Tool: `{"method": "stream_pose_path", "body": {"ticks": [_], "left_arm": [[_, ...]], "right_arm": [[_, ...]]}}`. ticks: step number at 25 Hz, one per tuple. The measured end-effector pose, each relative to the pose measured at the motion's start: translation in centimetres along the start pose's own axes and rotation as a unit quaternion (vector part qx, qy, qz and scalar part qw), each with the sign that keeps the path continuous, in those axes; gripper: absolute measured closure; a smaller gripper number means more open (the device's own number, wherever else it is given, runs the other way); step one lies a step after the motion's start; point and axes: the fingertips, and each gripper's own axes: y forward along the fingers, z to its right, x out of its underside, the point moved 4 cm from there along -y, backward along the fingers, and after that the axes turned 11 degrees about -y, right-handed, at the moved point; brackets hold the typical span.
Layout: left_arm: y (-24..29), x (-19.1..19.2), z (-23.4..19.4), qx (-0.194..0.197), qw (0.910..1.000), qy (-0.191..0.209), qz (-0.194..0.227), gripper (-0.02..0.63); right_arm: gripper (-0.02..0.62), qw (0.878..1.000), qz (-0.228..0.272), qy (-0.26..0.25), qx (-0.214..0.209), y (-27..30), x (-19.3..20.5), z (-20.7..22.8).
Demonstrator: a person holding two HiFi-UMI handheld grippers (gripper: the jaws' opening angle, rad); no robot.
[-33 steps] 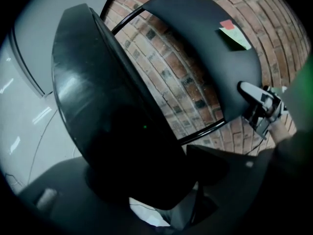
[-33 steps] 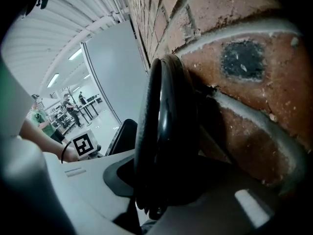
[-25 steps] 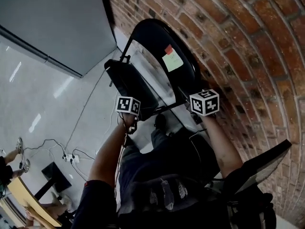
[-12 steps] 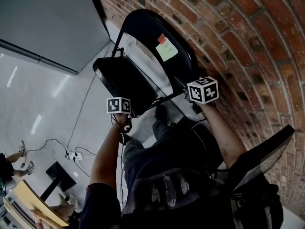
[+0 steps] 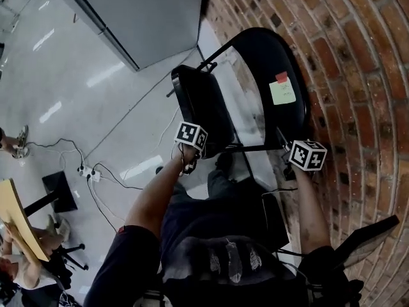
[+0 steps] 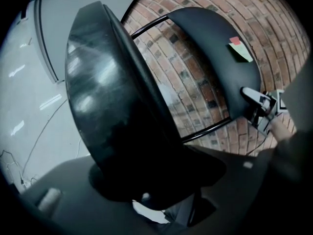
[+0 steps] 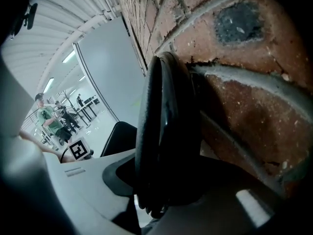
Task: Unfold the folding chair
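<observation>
A black folding chair stands against the brick wall. Its backrest (image 5: 271,59) carries a green and red sticky note (image 5: 282,89). The seat (image 5: 201,107) is swung out from the frame. My left gripper (image 5: 199,147) is shut on the seat's near edge, which fills the left gripper view as a dark pad (image 6: 107,106) between the jaws (image 6: 146,195). My right gripper (image 5: 291,149) is shut on the backrest's side edge (image 7: 164,131), close to the bricks. It also shows at the backrest's right end in the left gripper view (image 6: 261,109).
The brick wall (image 5: 358,75) runs right behind the chair. A grey panel (image 5: 147,11) stands at the far end. Cables and a power strip (image 5: 86,171) lie on the pale floor at the left. A seated person (image 5: 19,261) is at the lower left. Another dark folded frame (image 5: 364,235) leans by the wall.
The seat has swung away from the backrest and the wall, and my left gripper went with it. My right gripper has stayed on the backrest. The head view has turned.
</observation>
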Motion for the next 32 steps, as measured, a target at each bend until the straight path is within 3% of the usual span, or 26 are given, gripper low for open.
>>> {"method": "stream_pose_path", "body": {"ticks": [32], "left_arm": [[0.4, 0.5, -2.8, -0.005, 0.9992, -0.040, 0.007, 0.278]], "right_arm": [[0.479, 1.000, -0.006, 0.017, -0.017, 1.5, 0.6, 0.9]]}}
